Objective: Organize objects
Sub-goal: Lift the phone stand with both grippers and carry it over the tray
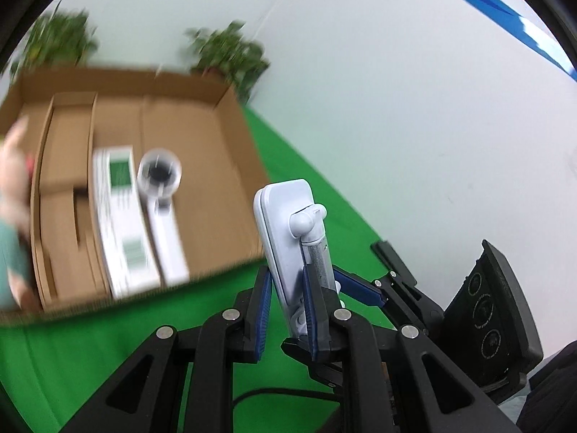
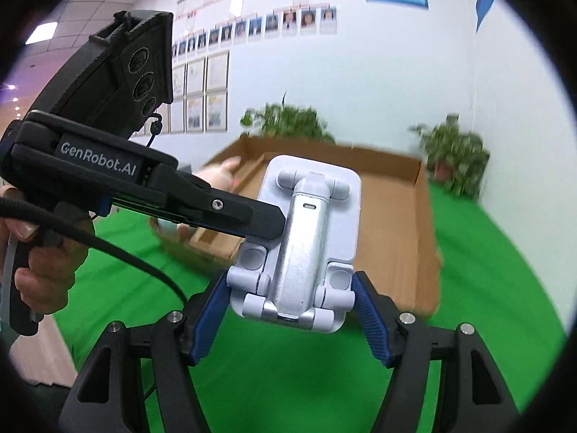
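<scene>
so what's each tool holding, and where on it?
Left tool clamps the white folding stand near its lower end. Right tool brackets that end with its fingers open; contact unclear.

A white folded phone stand (image 1: 285,252) with a silver hinged arm stands upright above the green bench (image 1: 90,353). At ten o'clock, an open cardboard box (image 1: 216,166) holds a white carton (image 1: 122,223) and a white fan (image 1: 160,202) side by side.

The phone stand (image 2: 299,241) sits between the fingers of the right gripper (image 2: 292,319), with the left gripper (image 1: 286,310) clamped on it from the left. Beyond it a cardboard box (image 1: 230,166) lies on the table (image 1: 90,357). In the box a carton (image 1: 120,216) and a small fan (image 1: 162,209) lie side by side (carton on the left); two potted plants (image 2: 292,119) stand at the far side.
</scene>
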`<move>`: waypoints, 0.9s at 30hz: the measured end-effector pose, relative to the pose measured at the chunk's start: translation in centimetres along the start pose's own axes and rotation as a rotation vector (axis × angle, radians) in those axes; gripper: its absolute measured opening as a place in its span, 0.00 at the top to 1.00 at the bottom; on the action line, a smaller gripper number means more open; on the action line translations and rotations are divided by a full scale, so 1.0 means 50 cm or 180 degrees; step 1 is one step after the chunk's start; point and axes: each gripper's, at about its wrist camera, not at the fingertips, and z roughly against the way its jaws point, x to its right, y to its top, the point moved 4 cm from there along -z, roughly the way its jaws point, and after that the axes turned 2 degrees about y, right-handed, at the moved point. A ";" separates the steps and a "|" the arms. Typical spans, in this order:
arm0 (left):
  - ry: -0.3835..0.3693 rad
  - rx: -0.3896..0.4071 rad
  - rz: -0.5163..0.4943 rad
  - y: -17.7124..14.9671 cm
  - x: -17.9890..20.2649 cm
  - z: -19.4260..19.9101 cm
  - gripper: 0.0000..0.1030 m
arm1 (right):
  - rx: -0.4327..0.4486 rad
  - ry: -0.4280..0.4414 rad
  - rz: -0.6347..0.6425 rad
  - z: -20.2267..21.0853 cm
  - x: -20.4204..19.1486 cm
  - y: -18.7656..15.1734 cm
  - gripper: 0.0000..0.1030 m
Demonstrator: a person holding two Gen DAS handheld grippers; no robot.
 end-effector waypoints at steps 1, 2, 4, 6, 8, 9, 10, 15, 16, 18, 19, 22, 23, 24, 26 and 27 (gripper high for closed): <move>0.0016 0.0052 -0.0083 0.021 0.004 0.007 0.86 | 0.0041 -0.0022 0.0017 0.001 0.005 0.013 0.35; 0.0021 0.0094 -0.0151 0.041 0.014 0.008 0.86 | 0.0093 -0.0049 0.0038 0.000 0.010 0.026 0.35; 0.0030 0.0155 -0.0263 0.068 0.019 0.027 0.86 | 0.0178 -0.0073 0.0037 0.003 0.023 0.047 0.35; 0.0034 0.0183 -0.0327 0.084 0.024 0.027 0.86 | 0.0203 -0.0057 -0.0023 -0.008 0.037 0.063 0.35; 0.0022 0.0169 -0.0352 0.111 0.023 0.023 0.86 | 0.0186 -0.0060 -0.0063 -0.025 0.056 0.077 0.35; 0.0040 0.0141 -0.0353 0.123 0.017 0.013 0.86 | 0.0137 -0.0024 -0.0118 -0.037 0.069 0.084 0.35; 0.0075 0.0103 -0.0352 0.139 0.006 -0.005 0.86 | 0.0050 0.0030 -0.0233 -0.059 0.087 0.094 0.35; 0.0101 -0.0187 -0.0123 0.210 -0.067 -0.092 0.86 | -0.0296 0.0158 -0.0537 -0.173 0.169 0.126 0.36; 0.0076 -0.0226 -0.0080 0.220 -0.080 -0.109 0.86 | -0.0351 0.0155 -0.0593 -0.190 0.182 0.128 0.36; 0.0046 -0.0298 -0.0013 0.226 -0.105 -0.143 0.86 | -0.0457 0.0163 -0.0677 -0.219 0.202 0.123 0.36; 0.0035 -0.0337 0.0032 0.225 -0.118 -0.160 0.86 | -0.0504 0.0172 -0.0705 -0.229 0.206 0.114 0.36; 0.0058 -0.0454 0.0128 0.202 -0.156 -0.213 0.86 | -0.0688 0.0221 -0.0818 -0.259 0.219 0.072 0.36; 0.0078 -0.0501 0.0156 0.191 -0.169 -0.231 0.86 | -0.0738 0.0233 -0.0834 -0.260 0.220 0.064 0.36; 0.0096 -0.0546 0.0197 0.179 -0.182 -0.247 0.86 | -0.0804 0.0250 -0.0853 -0.255 0.210 0.047 0.36; 0.0119 -0.0637 0.0362 0.150 -0.216 -0.281 0.86 | -0.0971 0.0306 -0.0931 -0.274 0.209 0.013 0.36; 0.0129 -0.0677 0.0413 0.140 -0.228 -0.295 0.86 | -0.1067 0.0326 -0.0990 -0.290 0.216 0.001 0.36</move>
